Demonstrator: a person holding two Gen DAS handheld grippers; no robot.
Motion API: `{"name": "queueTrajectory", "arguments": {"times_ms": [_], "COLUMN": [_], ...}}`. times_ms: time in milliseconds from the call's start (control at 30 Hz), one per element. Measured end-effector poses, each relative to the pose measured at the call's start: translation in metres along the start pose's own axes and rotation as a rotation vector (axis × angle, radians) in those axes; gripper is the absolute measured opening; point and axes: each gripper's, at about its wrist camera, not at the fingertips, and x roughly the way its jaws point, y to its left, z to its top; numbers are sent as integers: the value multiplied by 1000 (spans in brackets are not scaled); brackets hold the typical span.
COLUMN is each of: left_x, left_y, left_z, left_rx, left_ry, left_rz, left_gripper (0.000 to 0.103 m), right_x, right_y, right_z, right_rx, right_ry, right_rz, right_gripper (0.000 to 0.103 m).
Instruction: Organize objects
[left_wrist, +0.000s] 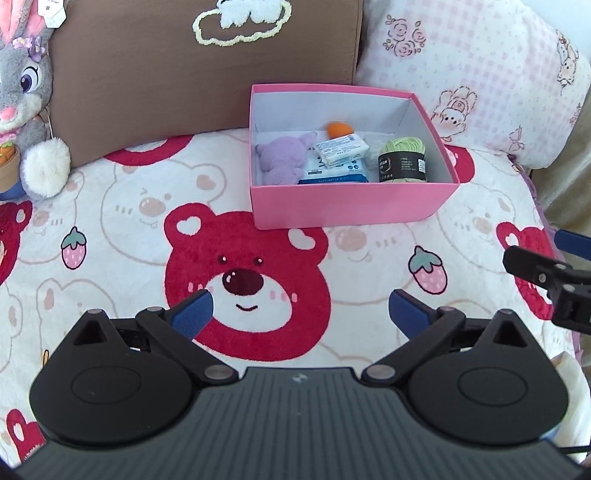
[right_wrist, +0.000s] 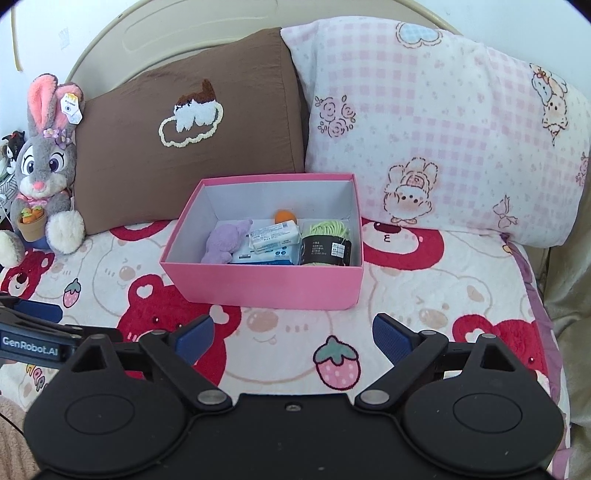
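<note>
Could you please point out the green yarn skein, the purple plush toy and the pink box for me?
green yarn skein (left_wrist: 402, 162): left wrist view, on its black label.
purple plush toy (left_wrist: 282, 158): left wrist view, on its body.
pink box (right_wrist: 266, 284): right wrist view, on its front wall.

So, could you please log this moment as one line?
left gripper: open, empty | right gripper: open, empty | pink box: holds yarn, purple plush, packets

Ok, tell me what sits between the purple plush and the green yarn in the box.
Both views show a white packet lying atop a blue wipes pack, between the purple plush and green yarn in the pink box.
</note>
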Motion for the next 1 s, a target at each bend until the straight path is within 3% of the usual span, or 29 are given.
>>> {"name": "queueTrajectory", "arguments": {"times_ms": [533, 1000], "left_x": [4, 2], "left_y": [3, 15], "left_z": [0, -2], "left_rx": [-28, -83], "left_ry": [21, 20], "left_rz": [16, 27], "left_gripper": [103, 103], "right_x": [8, 16], "right_y": [3, 5], "right_z": [-2, 0], "right_rx": [28, 14], "right_ry": [70, 112], "right_rz": [4, -45], "right_gripper": [95, 95]}}
